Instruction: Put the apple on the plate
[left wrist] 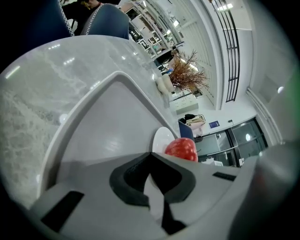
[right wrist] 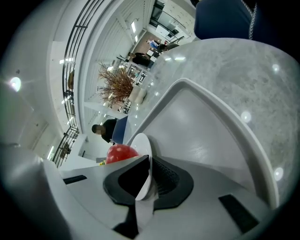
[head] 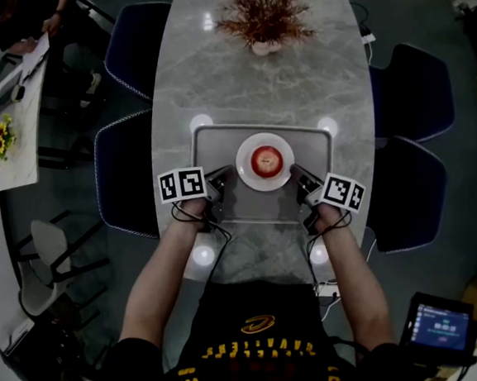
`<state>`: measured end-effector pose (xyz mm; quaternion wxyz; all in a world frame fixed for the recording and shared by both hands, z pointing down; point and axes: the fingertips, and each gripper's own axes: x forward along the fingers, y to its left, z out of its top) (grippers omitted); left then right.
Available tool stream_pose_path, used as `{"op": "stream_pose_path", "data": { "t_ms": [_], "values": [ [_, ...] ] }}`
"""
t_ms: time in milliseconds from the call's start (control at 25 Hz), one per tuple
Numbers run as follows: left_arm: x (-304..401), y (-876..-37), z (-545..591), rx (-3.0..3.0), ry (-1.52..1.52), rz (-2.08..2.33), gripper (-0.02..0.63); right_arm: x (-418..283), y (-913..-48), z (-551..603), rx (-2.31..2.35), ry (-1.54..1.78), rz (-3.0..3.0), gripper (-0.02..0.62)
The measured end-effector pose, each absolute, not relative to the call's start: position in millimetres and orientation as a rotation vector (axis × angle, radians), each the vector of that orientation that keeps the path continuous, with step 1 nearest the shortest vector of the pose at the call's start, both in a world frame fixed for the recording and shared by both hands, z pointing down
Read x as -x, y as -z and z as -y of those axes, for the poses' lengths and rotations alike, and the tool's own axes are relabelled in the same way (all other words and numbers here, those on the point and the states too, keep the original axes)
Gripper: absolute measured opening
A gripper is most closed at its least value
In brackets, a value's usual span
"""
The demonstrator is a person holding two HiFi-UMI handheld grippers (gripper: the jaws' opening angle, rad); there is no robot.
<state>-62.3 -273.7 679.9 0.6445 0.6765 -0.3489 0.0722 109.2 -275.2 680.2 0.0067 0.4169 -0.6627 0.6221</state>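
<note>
A red apple (head: 266, 159) sits in the middle of a small white plate (head: 244, 172), which rests on a grey tray (head: 214, 138). My left gripper (head: 223, 178) is at the plate's left edge and my right gripper (head: 299, 181) at its right edge. In the left gripper view the left gripper (left wrist: 152, 187) is shut, a thin strip of the plate's (left wrist: 161, 139) rim pinched between its pads, with the apple (left wrist: 182, 149) just beyond. In the right gripper view the right gripper (right wrist: 145, 185) is shut on the plate's (right wrist: 142, 145) rim, beside the apple (right wrist: 121, 152).
The tray lies on a long marble table (head: 265, 80) with a vase of dried branches (head: 265, 14) at its far end. Blue chairs (head: 124, 175) stand along both sides. A small screen (head: 442, 324) is at the lower right.
</note>
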Motion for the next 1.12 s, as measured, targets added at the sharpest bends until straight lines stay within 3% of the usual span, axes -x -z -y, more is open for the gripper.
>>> {"op": "stream_pose_path", "data": {
  "t_ms": [560,1120],
  "values": [
    [67,-664,269,-1.588,-0.110,0.863,0.002,-116,-679,279,-1.372,-1.589,2.014,0.057],
    [57,-548,245,-2.153,-0.335,1.096,0.002,-92,-542,255,-1.371,-0.880,2.450,0.054]
  ]
}}
